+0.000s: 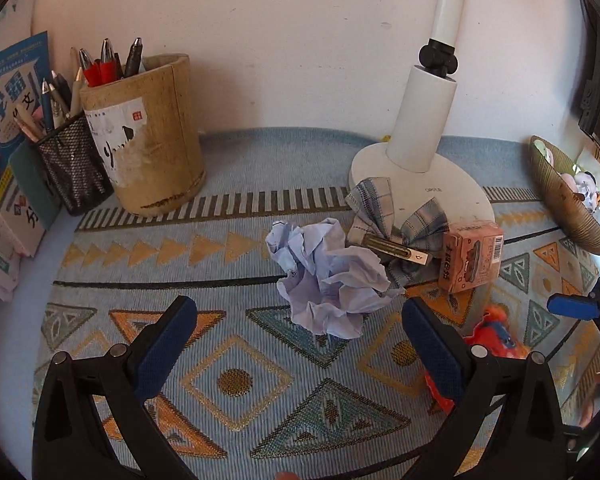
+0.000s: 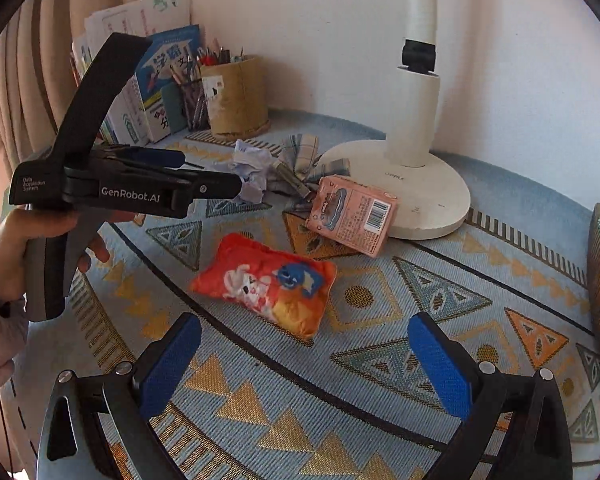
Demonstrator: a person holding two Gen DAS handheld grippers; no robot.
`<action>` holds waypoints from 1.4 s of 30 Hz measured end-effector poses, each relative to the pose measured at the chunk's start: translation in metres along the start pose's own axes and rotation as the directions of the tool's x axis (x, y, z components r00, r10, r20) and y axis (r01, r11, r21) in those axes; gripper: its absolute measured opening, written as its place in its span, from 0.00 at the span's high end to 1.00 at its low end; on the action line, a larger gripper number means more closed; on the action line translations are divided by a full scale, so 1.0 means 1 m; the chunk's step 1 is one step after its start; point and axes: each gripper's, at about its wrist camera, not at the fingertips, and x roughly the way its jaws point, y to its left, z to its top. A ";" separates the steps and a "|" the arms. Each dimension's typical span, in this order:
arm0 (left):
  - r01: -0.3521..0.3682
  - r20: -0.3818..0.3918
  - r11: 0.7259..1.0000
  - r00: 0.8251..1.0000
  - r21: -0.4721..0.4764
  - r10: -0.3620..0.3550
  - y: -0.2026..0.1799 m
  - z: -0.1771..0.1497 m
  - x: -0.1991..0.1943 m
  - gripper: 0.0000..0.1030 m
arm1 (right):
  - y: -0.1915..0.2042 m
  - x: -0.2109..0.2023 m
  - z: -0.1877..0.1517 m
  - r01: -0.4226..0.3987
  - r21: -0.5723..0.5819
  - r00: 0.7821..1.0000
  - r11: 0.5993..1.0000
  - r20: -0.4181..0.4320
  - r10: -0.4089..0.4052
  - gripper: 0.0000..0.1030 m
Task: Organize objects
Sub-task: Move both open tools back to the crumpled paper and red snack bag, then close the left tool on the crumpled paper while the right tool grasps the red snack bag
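A crumpled pale-blue paper ball point(image 1: 328, 280) lies on the patterned mat, just ahead of and partly between the tips of my open left gripper point(image 1: 300, 308). Behind it lie a plaid bow hair clip point(image 1: 396, 232) and a pink box point(image 1: 470, 256) leaning at the lamp base. An orange-red snack packet point(image 2: 268, 284) lies flat just ahead of my open right gripper point(image 2: 304, 324), which holds nothing. In the right wrist view, the left gripper point(image 2: 212, 172), held by a hand point(image 2: 4, 256), reaches the paper ball point(image 2: 252, 172).
A white desk lamp point(image 1: 420, 176) stands at the back. A bamboo pen pot point(image 1: 152, 136), a mesh pen holder point(image 1: 74, 164) and upright books point(image 1: 8, 120) fill the back left. A ribbed bowl point(image 1: 568, 200) with small items sits at the right edge.
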 end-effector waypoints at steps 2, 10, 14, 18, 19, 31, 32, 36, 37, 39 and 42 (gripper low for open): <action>0.008 -0.010 1.000 1.000 -0.013 -0.008 0.003 0.001 0.009 0.00 | -0.001 0.010 0.003 -0.018 -0.004 0.999 1.000 -0.034 0.018 0.00; -0.004 -0.077 1.000 0.997 -0.029 0.001 0.003 0.013 0.033 0.00 | 0.000 0.036 0.019 -0.046 -0.059 0.995 0.997 -0.095 0.040 0.00; -0.048 -0.096 0.999 0.994 0.009 0.049 -0.006 0.012 0.036 0.00 | -0.001 0.035 0.020 -0.044 -0.057 0.995 0.997 -0.095 0.038 0.00; -0.036 -0.091 0.999 0.995 -0.002 0.035 -0.005 0.011 0.034 0.01 | 0.001 0.035 0.020 -0.044 -0.057 0.995 0.997 -0.094 0.039 0.00; -0.041 -0.094 0.999 0.995 0.003 0.041 -0.007 0.010 0.034 0.01 | 0.001 0.035 0.020 -0.045 -0.056 0.995 0.997 -0.094 0.039 0.00; -0.043 -0.094 0.999 0.995 0.005 0.044 -0.012 0.006 0.030 0.01 | 0.002 0.033 0.021 -0.054 -0.055 0.995 0.997 -0.091 0.049 0.00; -0.044 -0.094 0.999 0.995 0.005 0.044 -0.013 0.006 0.029 0.01 | 0.002 0.031 0.021 -0.059 -0.055 0.994 0.997 -0.090 0.053 0.00; -0.044 -0.095 0.999 0.995 0.005 0.044 -0.014 0.006 0.030 0.01 | 0.001 0.029 0.019 -0.064 -0.056 0.994 0.996 -0.089 0.059 0.00; -0.044 -0.095 0.999 0.995 0.005 0.044 -0.015 0.006 0.029 0.01 | 0.001 0.028 0.019 -0.065 -0.056 0.994 0.996 -0.089 0.060 0.00; -0.044 -0.095 0.999 0.995 0.005 0.044 -0.015 0.006 0.029 0.01 | 0.001 0.026 0.019 -0.071 -0.055 0.994 0.996 -0.088 0.066 0.00; -0.045 -0.095 0.999 0.994 0.006 0.045 -0.015 0.006 0.029 0.01 | 0.001 0.025 0.019 -0.079 -0.052 0.994 0.996 -0.086 0.074 0.00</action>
